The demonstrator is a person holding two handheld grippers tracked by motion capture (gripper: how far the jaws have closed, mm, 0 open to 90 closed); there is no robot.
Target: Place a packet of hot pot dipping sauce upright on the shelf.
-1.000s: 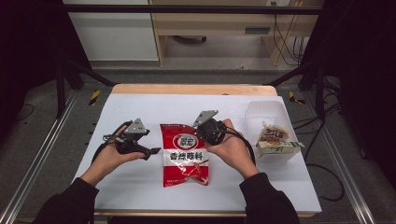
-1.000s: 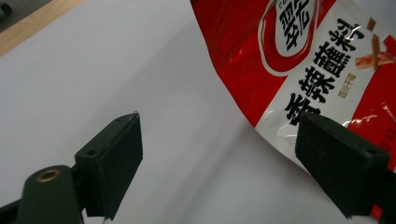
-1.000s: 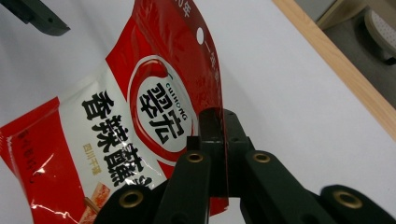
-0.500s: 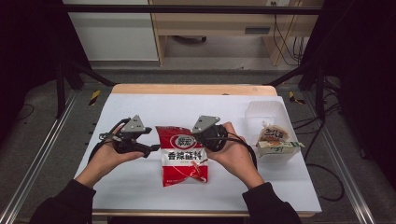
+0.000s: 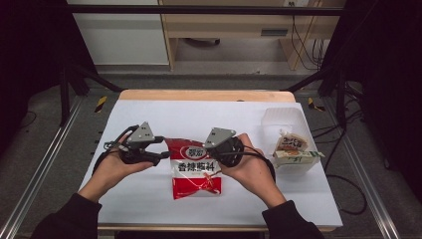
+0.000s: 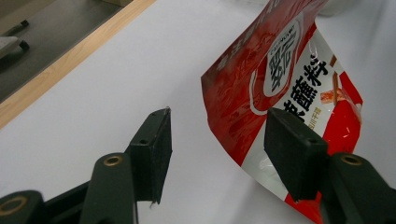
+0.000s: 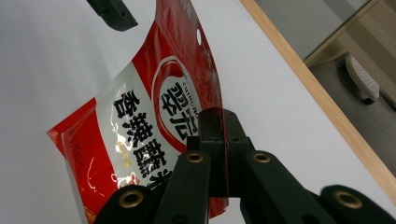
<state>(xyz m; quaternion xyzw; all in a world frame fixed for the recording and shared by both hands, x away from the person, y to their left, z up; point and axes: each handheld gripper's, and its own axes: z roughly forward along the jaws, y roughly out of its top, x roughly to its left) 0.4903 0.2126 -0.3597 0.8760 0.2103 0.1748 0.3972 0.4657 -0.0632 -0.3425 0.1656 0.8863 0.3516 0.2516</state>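
Red seasoning packet (image 5: 195,169), one side edge pinched in right gripper (image 7: 219,135), opposite edge between closing, untouching left gripper (image 6: 217,154) jaws, bare white table (image 5: 199,114) beyond both

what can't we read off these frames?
- Red packet right edge, high view: covered by right gripper and hand.
- Packet's lower corner, left gripper view: behind a finger of left gripper.
- Packaged food in the clear tub, high view: label too small.
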